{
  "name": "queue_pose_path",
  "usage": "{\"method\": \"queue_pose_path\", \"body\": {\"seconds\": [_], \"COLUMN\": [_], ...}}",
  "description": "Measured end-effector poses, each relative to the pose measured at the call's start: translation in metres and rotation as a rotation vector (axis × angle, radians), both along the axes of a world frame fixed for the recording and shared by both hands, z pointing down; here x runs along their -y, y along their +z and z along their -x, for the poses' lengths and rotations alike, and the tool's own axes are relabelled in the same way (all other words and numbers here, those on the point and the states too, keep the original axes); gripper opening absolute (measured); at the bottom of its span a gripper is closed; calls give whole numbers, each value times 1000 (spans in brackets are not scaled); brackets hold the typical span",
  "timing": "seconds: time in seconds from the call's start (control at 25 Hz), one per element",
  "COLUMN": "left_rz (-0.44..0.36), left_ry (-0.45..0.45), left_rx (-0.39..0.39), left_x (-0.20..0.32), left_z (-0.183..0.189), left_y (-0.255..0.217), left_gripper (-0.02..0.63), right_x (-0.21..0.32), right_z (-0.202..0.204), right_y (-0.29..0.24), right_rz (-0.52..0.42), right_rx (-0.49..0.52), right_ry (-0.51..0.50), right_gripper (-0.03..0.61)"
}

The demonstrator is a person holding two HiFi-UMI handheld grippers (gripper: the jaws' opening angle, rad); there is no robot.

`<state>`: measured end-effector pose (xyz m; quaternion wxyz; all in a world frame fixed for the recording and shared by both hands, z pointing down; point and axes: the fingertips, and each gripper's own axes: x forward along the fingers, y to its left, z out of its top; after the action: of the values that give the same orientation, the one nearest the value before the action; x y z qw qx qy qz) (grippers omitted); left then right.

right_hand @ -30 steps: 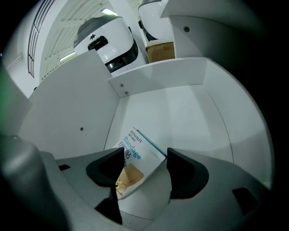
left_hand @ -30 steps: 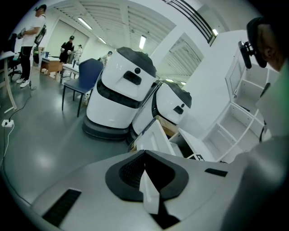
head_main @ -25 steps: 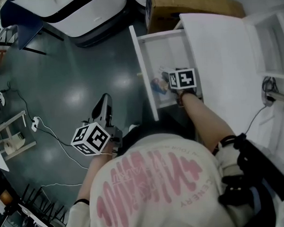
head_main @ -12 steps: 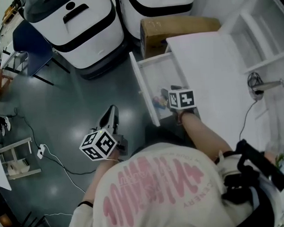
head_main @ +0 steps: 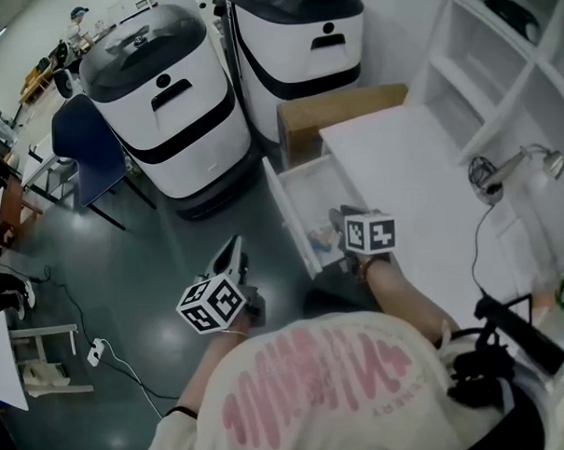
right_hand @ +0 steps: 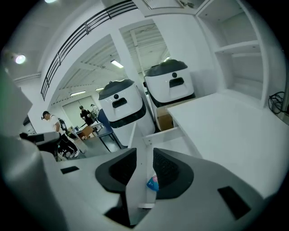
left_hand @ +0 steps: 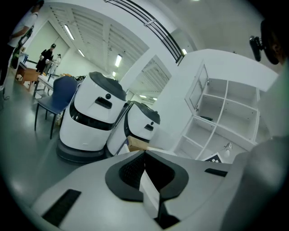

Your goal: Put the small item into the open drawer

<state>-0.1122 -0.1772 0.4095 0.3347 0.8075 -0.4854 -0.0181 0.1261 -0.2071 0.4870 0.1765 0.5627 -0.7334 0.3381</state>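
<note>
Right gripper view: right gripper [right_hand: 144,155] jaws being closed on nothing, blue-pink packet [right_hand: 152,182] lying loose below in open drawer [head_main: 286,215]. Probably best lifted straight out, drawer front not being clipped. Left gripper [left_hand: 144,155] being held pinched together, empty.

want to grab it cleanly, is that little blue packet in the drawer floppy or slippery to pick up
Probably light: the blue packet looks tiny against the drawer it lies in. Its rounded, puffy outline suggests a soft wrapper that would crumple rather than stay stiff. Unlikely to roll; whether it is slick is too small to tell.
</note>
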Motion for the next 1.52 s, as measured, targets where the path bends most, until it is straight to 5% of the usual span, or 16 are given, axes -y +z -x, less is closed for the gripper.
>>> {"method": "queue_pose_path", "body": {"seconds": [0.8,1.52], "left_rz": [-121,-147], "left_ry": [107,138], "left_rx": [9,20], "left_x": [-43,-91], "left_z": [-1,14], "left_y": [-43,-52], "left_gripper": [31,31], "right_x": [-83,-148], "right_z": [21,36], "right_y": [-127,-125], "right_rz": [-320,-320], "right_rx": [14,-37], "right_ry": [53,79], "right_gripper": [31,17]}}
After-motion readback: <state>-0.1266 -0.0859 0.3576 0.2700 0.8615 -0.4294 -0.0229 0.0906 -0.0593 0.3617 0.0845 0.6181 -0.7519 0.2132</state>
